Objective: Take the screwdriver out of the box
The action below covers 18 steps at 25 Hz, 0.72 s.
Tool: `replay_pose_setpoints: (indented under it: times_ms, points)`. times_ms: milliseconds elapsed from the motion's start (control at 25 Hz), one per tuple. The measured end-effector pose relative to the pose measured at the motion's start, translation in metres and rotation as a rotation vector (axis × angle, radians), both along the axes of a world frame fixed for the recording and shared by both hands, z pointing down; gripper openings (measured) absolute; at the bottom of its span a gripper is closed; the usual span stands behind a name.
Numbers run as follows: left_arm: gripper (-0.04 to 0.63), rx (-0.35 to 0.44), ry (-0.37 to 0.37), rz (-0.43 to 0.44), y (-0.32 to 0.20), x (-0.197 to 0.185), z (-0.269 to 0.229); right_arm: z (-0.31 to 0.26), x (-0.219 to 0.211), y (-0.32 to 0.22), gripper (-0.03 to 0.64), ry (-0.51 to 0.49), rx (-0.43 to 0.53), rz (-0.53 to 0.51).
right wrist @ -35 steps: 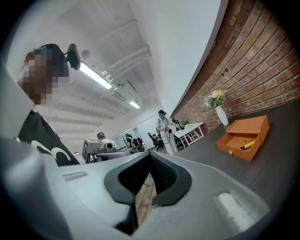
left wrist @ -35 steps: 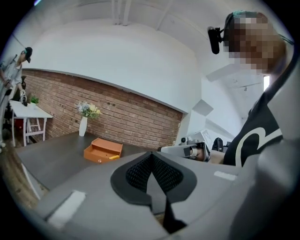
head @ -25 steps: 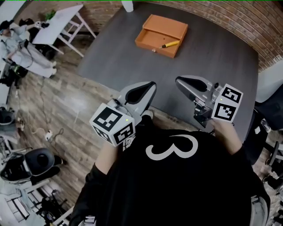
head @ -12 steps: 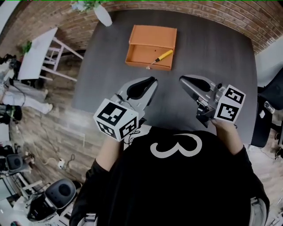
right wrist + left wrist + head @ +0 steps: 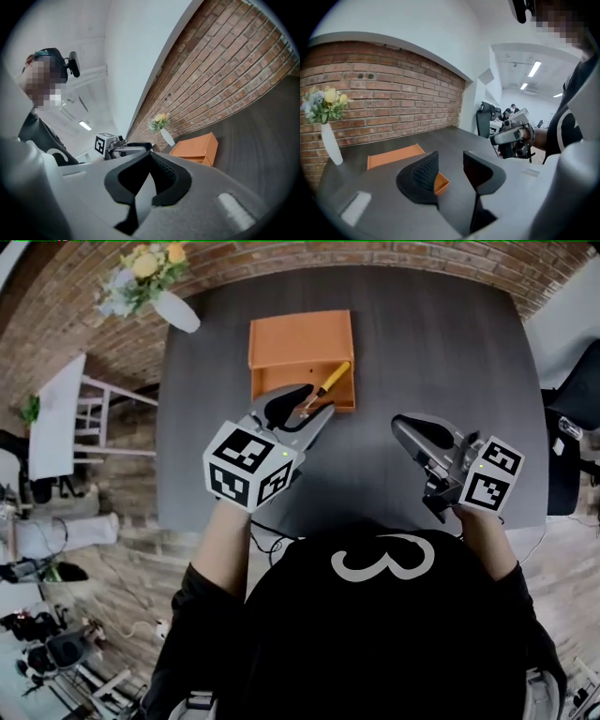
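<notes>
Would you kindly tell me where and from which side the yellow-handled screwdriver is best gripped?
Grip the yellow-handled screwdriver by its thick handle, coming from above: it lies slanted in the open orange box, whose walls likely block a sideways approach.

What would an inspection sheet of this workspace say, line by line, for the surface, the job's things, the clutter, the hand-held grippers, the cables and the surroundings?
surface: dark grey table.
job's things: orange box lies open on the table; screwdriver, yellow handle, lies slanted in its near part.
clutter: white vase with flowers at the far left corner.
grippers: left hand-held gripper near the box, its jaws have just been opening, nothing between them; right hand-held gripper away from the box, jaws together, empty.
cables: nothing seen on the table.
surroundings: brick wall behind the table; wood floor; black chair at the right.
</notes>
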<state>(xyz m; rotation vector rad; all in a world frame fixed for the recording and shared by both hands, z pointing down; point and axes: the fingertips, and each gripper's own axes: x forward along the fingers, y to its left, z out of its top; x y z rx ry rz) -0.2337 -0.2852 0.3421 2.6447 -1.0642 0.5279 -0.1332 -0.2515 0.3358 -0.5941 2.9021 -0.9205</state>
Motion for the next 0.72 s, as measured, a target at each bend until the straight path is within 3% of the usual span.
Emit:
replay_pose_setpoints:
  times_ms: [320, 560, 720]
  points:
    - [0.249, -0.182, -0.108, 0.113, -0.054, 0.012, 0.078, 0.037, 0.012, -0.010, 0.002, 0.005, -0.083, 0.078]
    - [0.250, -0.251, -0.192, 0.117, -0.083, 0.017, 0.127, 0.061, 0.021, -0.013, 0.002, 0.005, -0.149, 0.131]
    - [0.244, -0.260, -0.287, 0.121, -0.098, 0.016, 0.155, 0.067, 0.022, -0.011, 0.002, 0.011, -0.167, 0.141]
